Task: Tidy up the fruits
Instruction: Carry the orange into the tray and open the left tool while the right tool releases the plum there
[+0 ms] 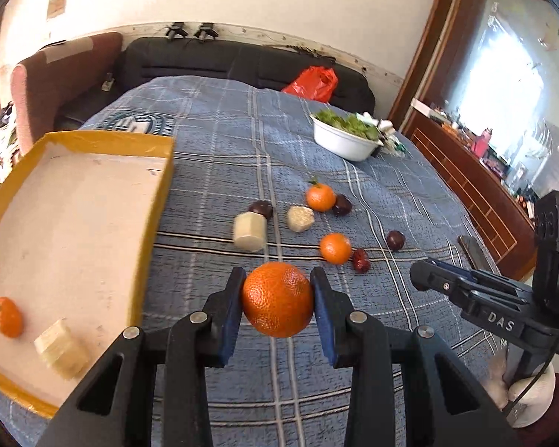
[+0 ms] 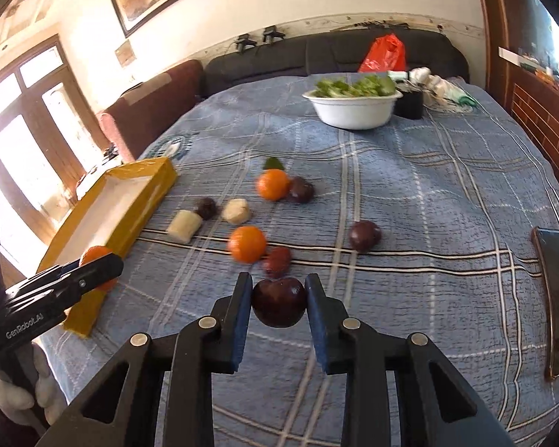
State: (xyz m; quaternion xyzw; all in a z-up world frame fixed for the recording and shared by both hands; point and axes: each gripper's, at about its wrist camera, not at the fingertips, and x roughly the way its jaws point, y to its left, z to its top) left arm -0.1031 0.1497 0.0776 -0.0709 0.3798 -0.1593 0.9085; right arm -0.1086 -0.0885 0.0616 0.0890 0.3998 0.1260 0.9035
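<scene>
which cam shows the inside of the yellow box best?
Left wrist: the yellow box floor is open to view, with an orange and a pale chunk inside. Right wrist shows mostly its outer wall, contents hidden.

A bright orange [image 1: 277, 299] hangs pinched above the checked worktop [image 1: 391, 335], a dark plum [image 2: 278, 301] likewise. At ten o'clock the yellow tray [image 1: 145, 246] holds a small orange [image 1: 7, 316] and a pale chunk [image 1: 61, 348]. Two oranges [image 1: 335, 248], plums [image 2: 365, 235] and pale chunks [image 1: 249, 231] lie loose at twelve.
</scene>
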